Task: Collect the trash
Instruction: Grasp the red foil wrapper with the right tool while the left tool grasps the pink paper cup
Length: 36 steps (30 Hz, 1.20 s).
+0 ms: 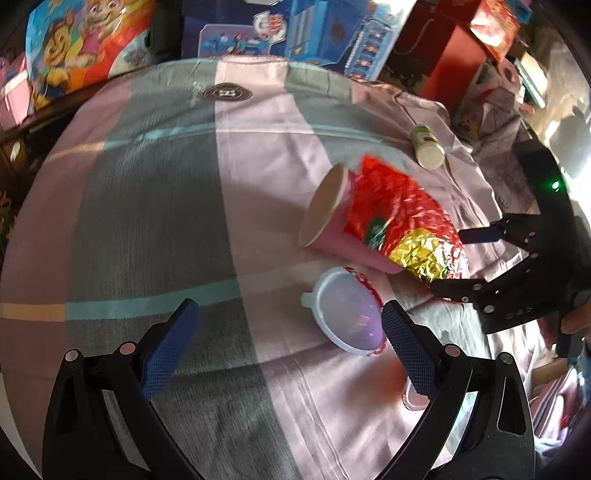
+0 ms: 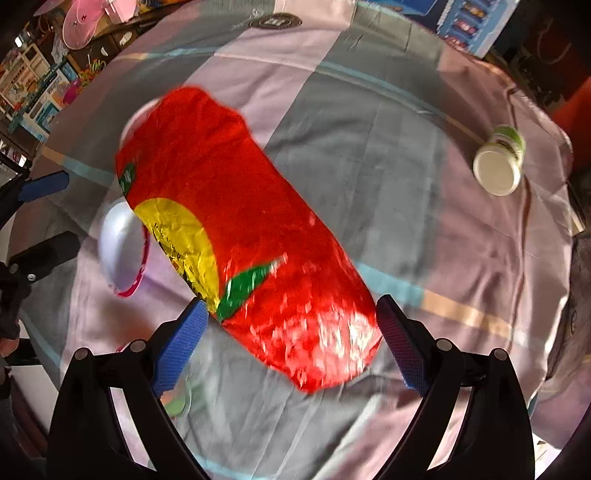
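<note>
1. A cloth (image 1: 147, 221) in wide pink and grey bands, crossed by thin teal and orange stripes, covers the surface and lies creased toward its right edge.
2. A round dark badge (image 1: 227, 93) with pale lettering sits flat on the cloth near the far edge.
3. Blue toy boxes (image 1: 295, 33) printed with cartoon vehicles stand just beyond the cloth.
4. A bright cushion or bag (image 1: 88, 40) showing cartoon puppies leans at the far left.
5. Red boxes (image 1: 454, 48) are stacked at the far right.
6. A pink fan-like object (image 2: 86, 22) appears among shelves of toys in the right wrist view.
</note>
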### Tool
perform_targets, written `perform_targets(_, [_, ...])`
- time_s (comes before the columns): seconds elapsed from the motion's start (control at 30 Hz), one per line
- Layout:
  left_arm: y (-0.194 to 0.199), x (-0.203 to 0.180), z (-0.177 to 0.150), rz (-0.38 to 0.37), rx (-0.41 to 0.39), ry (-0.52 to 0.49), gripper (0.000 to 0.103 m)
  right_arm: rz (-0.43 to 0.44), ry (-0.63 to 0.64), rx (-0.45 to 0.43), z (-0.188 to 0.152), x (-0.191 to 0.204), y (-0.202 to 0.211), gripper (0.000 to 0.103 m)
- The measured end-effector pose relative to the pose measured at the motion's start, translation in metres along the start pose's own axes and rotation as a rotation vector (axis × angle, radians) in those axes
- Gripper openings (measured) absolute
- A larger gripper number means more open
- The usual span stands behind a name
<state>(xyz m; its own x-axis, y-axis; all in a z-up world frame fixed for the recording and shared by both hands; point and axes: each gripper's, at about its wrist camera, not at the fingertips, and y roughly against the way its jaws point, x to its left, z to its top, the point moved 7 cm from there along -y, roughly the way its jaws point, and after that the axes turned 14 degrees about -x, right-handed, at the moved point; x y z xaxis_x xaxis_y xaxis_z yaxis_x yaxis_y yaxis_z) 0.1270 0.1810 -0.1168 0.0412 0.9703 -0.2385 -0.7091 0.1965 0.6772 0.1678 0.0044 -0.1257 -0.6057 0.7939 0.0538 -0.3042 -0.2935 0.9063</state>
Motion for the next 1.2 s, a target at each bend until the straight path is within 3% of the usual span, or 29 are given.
perform_targets(0.17, [-0.01,0.002,0.002,-0.02,0.006,0.039,0.099,0.039,-0.041,-0.004,0.0,-0.002,-0.009,0.088])
perform_targets(0.4, [-0.02,-0.014,0.008,-0.037,0.023,0.021,0.099,0.084,-0.119,-0.063,0.007,-0.016,0.012,0.031])
perform_targets(0.43, [-0.022,-0.016,0.008,-0.041,0.025,0.023,0.099,0.092,-0.146,-0.073,0.008,-0.021,0.018,0.027])
perform_targets(0.7, [-0.049,-0.046,0.02,-0.067,0.055,0.07,0.099,0.031,-0.297,-0.133,0.014,-0.07,0.04,0.022])
perform_targets(0.97, [-0.083,-0.064,0.051,-0.091,0.049,0.234,0.099,-0.02,-0.409,-0.15,0.002,-0.125,0.041,0.022])
perform_targets(1.1, [-0.098,-0.083,0.065,-0.102,0.055,0.243,0.099,-0.047,-0.429,-0.143,0.001,-0.154,0.043,0.022])
perform_targets(1.2, [-0.112,-0.094,0.076,-0.06,0.052,0.22,0.099,-0.047,-0.459,-0.129,-0.002,-0.172,0.042,0.022])
